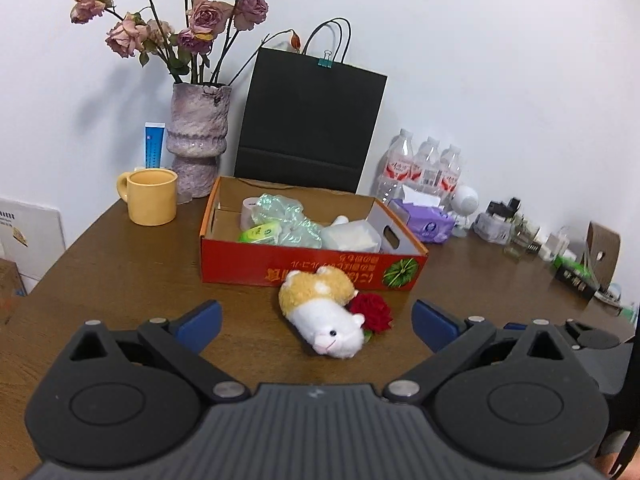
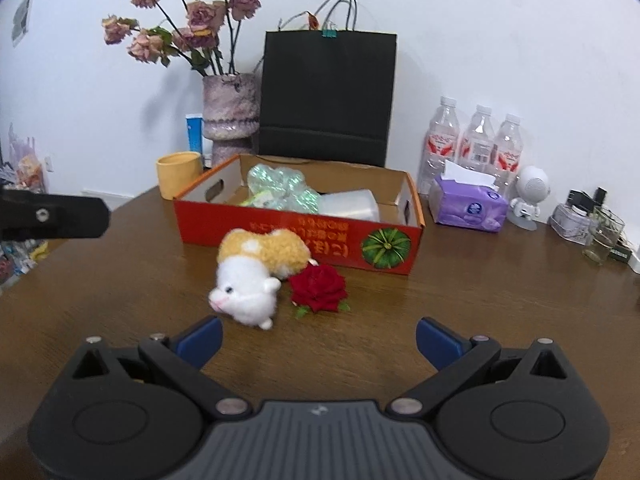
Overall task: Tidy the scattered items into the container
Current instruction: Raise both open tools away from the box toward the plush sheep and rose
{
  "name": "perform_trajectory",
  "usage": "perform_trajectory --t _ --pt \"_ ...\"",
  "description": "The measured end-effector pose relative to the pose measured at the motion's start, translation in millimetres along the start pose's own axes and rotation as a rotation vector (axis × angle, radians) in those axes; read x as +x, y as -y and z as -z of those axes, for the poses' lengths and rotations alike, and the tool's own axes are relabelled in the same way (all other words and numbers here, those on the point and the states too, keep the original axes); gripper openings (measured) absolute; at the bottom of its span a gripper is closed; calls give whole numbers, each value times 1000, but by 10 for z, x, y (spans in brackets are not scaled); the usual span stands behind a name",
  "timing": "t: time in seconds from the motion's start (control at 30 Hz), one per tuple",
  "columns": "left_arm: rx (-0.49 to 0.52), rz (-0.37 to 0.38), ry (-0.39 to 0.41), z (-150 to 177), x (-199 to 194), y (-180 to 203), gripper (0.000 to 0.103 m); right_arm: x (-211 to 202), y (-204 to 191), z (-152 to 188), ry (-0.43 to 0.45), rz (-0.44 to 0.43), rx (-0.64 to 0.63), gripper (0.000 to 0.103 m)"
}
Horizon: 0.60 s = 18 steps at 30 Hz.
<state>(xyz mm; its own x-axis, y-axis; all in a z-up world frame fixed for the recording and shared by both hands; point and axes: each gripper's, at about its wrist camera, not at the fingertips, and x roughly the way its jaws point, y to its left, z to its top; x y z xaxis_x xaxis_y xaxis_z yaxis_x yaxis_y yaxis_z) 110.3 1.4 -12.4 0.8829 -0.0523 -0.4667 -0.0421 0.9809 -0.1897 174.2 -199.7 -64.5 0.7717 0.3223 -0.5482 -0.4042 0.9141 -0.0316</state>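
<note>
Red box (image 1: 304, 270), one plush hamster (image 1: 324, 312), one rose (image 1: 371, 312), perhaps four items inside, both grippers' fingers (image 1: 200, 320) spread, empty

Fluffy plush hamster (image 1: 320, 312), matt cardboard box (image 1: 304, 268)

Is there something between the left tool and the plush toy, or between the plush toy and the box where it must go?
Nothing visible. Only bare table lies between the open left tool and the plush toy. The cardboard box stands right behind the toy, and its near wall is the only thing to lift over. The red rose lies beside the toy, not in the path.
</note>
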Motion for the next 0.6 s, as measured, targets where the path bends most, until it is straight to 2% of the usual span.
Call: perform_trajectory --t 0.17,0.6 --pt "-27 7 -6 128 -15 -5 103 -25 34 129 0 -31 19 103" --pt "-50 -21 6 280 -50 -78 103 -34 13 284 12 -32 8 103"
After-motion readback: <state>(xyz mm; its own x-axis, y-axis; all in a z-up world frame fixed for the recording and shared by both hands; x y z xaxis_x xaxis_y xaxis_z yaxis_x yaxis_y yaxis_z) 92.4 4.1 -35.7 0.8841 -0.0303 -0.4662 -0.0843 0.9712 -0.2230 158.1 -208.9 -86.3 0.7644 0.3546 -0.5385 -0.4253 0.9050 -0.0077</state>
